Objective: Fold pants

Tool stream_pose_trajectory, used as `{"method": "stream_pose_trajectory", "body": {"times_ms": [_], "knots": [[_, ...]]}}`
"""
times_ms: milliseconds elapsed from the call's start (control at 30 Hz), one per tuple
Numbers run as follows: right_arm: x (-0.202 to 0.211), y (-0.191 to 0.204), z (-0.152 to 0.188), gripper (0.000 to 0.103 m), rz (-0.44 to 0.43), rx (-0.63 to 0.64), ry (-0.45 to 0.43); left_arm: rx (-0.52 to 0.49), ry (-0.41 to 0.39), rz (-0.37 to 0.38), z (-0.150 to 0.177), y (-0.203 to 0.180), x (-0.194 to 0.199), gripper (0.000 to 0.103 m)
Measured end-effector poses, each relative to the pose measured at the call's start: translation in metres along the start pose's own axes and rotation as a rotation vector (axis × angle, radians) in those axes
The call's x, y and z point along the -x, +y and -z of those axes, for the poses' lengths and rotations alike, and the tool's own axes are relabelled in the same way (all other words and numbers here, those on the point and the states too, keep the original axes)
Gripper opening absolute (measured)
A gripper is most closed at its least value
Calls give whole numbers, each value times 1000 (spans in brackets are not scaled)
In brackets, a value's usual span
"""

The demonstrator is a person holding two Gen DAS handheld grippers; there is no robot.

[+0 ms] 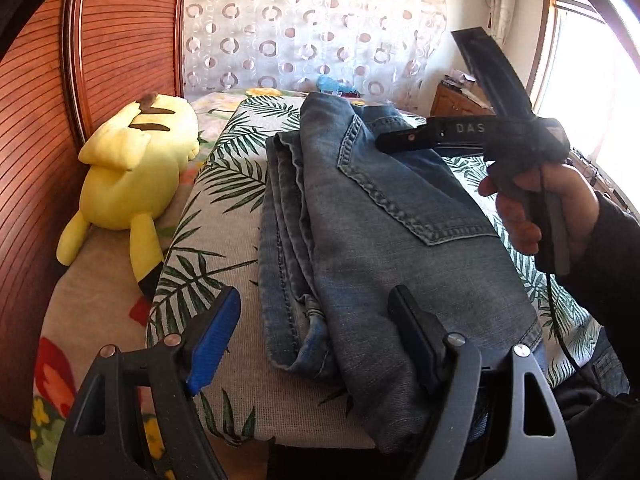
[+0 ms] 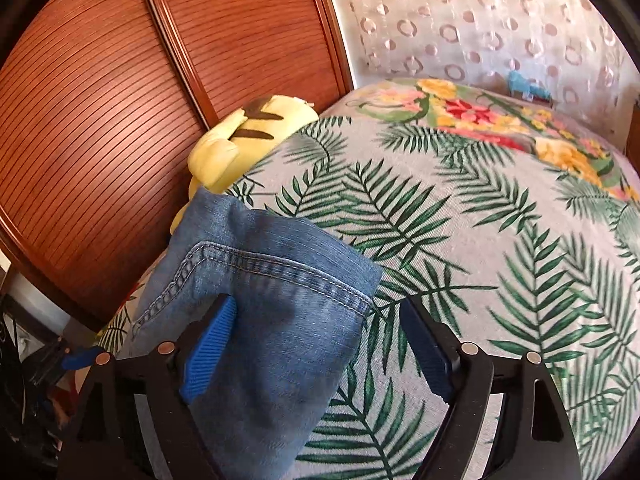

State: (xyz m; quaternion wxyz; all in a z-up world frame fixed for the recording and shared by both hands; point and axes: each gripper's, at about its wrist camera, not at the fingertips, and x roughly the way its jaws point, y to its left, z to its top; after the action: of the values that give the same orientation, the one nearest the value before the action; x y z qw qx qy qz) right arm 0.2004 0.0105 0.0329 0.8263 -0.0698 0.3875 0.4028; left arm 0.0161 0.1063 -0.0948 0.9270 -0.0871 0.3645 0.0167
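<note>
Jeans [image 1: 384,216] folded, faded blue, pocket upward

The folded pants [image 1: 384,216] lie on the bed [image 1: 224,264]. The plush toy [image 1: 136,176] lies left of them, against the headboard [image 1: 80,100].

White letters "DAS" on the black body of the right hand-held gripper [image 1: 404,140], lettering cut off after that, no other readable text

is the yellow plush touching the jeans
Apart. The left wrist view shows leafy bedspread between the plush and the folded jeans.
</note>
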Motion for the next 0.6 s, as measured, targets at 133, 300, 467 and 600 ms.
{"method": "stream_pose_trajectory", "body": {"times_ms": [133,300,467,600], "knots": [[-12,-2,-3,85,-35,-27,31,3,0,12,1,1,0,77],[-19,-2,-9,69,-95,-33,51,17,-2,39,-3,5,-4,77],[-10,-2,-16,36,-123,-15,13,41,-8,89,-9,5,-5,65],[5,-2,-28,27,-150,-8,-69,50,-30,81,-23,7,-5,64]]}}
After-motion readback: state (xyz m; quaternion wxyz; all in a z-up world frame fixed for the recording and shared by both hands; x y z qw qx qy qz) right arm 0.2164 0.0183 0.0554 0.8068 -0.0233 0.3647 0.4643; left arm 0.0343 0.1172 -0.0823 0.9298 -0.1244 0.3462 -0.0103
